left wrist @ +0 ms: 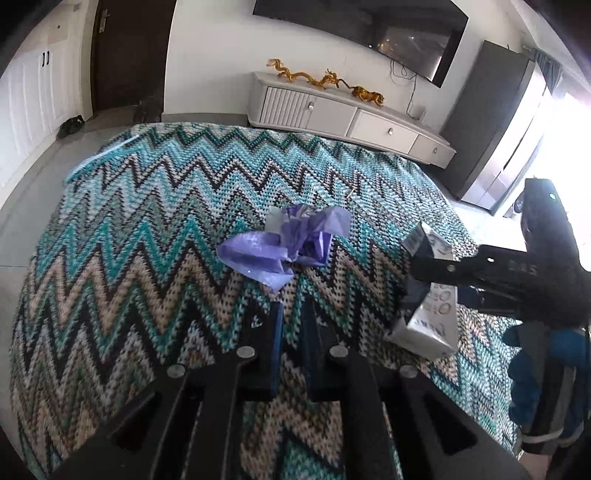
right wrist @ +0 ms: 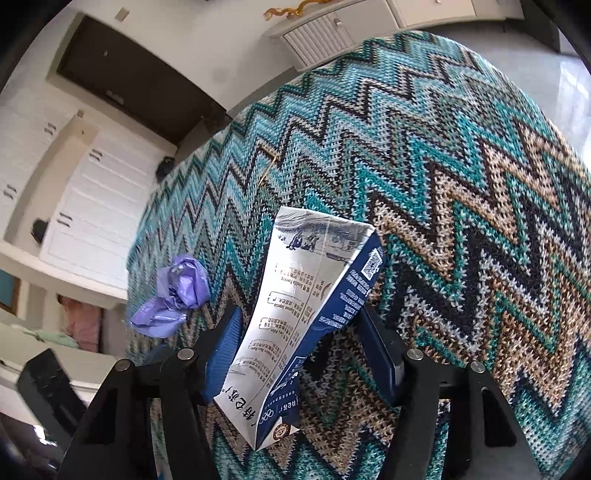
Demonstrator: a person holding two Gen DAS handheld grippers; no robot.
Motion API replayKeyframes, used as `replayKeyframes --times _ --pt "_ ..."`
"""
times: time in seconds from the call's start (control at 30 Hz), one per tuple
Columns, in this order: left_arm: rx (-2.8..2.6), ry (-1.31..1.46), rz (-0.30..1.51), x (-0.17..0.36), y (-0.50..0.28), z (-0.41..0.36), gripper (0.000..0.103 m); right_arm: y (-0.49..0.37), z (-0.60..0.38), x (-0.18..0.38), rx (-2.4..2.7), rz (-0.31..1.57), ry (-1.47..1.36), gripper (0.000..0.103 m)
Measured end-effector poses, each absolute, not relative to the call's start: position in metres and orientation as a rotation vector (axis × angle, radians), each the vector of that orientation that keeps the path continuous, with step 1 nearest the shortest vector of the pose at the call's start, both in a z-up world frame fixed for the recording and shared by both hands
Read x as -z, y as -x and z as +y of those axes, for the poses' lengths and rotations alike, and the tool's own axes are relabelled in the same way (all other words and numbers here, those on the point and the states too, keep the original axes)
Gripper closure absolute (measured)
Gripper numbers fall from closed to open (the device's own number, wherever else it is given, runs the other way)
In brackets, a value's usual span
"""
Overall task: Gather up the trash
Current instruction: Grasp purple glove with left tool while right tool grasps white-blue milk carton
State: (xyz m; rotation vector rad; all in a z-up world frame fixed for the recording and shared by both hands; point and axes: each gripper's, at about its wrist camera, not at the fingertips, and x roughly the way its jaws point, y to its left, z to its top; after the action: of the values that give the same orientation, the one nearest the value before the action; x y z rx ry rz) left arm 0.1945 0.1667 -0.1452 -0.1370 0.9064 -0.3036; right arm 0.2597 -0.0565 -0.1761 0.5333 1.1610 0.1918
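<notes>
A crumpled purple plastic wrapper (left wrist: 284, 243) lies on the zigzag knitted cloth (left wrist: 147, 236). My left gripper (left wrist: 291, 314) hovers just short of it, fingers nearly together with nothing between them. My right gripper (right wrist: 299, 332) is shut on a squashed silver and navy milk carton (right wrist: 310, 295), held above the cloth. In the left wrist view the carton (left wrist: 432, 295) and the right gripper (left wrist: 417, 273) appear at the right. The purple wrapper also shows in the right wrist view (right wrist: 173, 295), to the left of the carton.
The cloth (right wrist: 461, 184) covers a round table. A white TV cabinet (left wrist: 351, 114) with gold dragon ornaments (left wrist: 325, 79) stands behind, a TV (left wrist: 369, 26) above it. White cupboards (right wrist: 92, 206) and a dark door (left wrist: 129, 55) line the wall. A thin stick (right wrist: 267, 166) lies on the cloth.
</notes>
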Motion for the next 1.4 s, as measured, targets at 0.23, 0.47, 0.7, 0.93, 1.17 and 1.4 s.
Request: replayKeyframes --times 0.23,0.47,0.7,0.93,1.17,1.4 --pt "0.336 0.106 0.874 0.127 -0.185 0.170 0.093 -0.255 -0.053 0.176 -0.258 1.136 -0.547 0.063" --pt "0.340 0.090 0.833 0.118 -0.204 0.160 0.035 -0.234 -0.065 0.159 -0.364 1.075 -0.565 0.069" --pt "0.265 0.069 0.879 0.137 -0.248 0.148 0.035 -0.203 -0.096 0.129 -0.409 0.999 -0.594 0.069" --pt "0.243 0.078 0.931 0.160 -0.273 0.135 0.035 -0.182 -0.134 0.129 -0.396 0.969 -0.658 0.069" --pt "0.199 0.072 0.927 0.164 -0.286 0.124 0.062 -0.169 -0.143 0.140 -0.383 0.954 -0.703 0.069" --pt "0.214 0.112 0.917 0.165 -0.278 0.136 0.082 -0.160 -0.150 0.146 -0.378 0.939 -0.735 0.069"
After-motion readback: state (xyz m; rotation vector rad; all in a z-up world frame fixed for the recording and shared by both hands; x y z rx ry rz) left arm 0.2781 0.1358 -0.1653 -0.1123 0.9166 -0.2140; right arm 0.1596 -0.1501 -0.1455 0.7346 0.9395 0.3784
